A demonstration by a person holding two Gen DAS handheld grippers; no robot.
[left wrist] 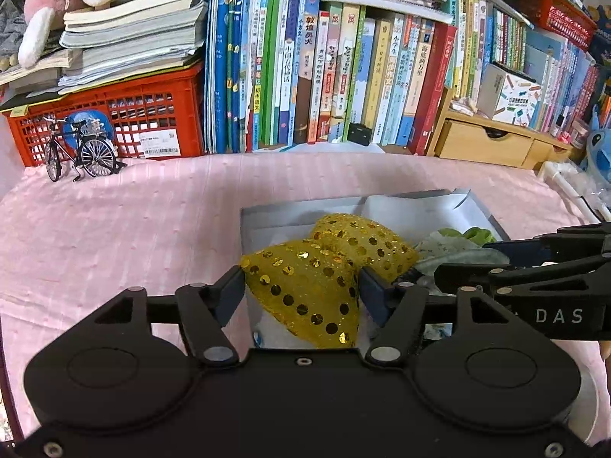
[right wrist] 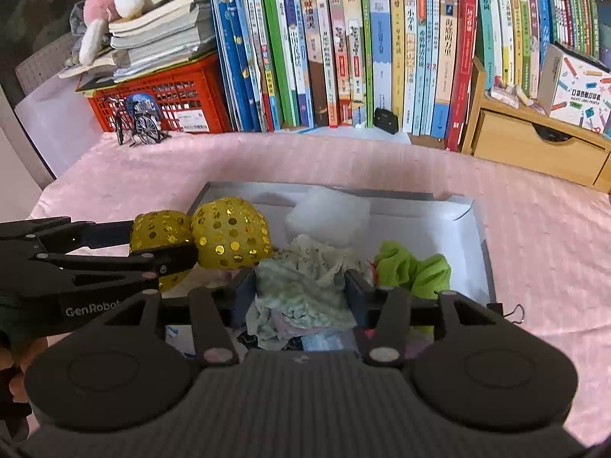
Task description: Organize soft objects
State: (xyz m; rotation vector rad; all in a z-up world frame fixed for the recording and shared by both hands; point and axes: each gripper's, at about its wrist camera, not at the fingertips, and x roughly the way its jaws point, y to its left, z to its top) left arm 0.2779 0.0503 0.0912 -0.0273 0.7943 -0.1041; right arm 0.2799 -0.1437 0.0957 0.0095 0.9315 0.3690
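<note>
Over a grey box (right wrist: pixel 482 252) on the pink cloth (left wrist: pixel 114 229), we hold both tools half-spread: the left gripper (left wrist: pixel 301 286) brackets one lobe of the yellow sequined bow (left wrist: pixel 305 286), the right gripper (right wrist: pixel 301 294) a pale patterned cloth (right wrist: pixel 305 282). Neither looks clenched, a letting-go, we judge, since both pieces and a green cloth (right wrist: pixel 412 267) already lie inside the box, gathered for sorting

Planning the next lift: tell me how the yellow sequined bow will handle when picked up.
The yellow sequined bow probably flops: its thin fabric lobes sag between the left gripper fingers. Likely light for its size. The shiny sequins may make it slippery against the pads.
</note>
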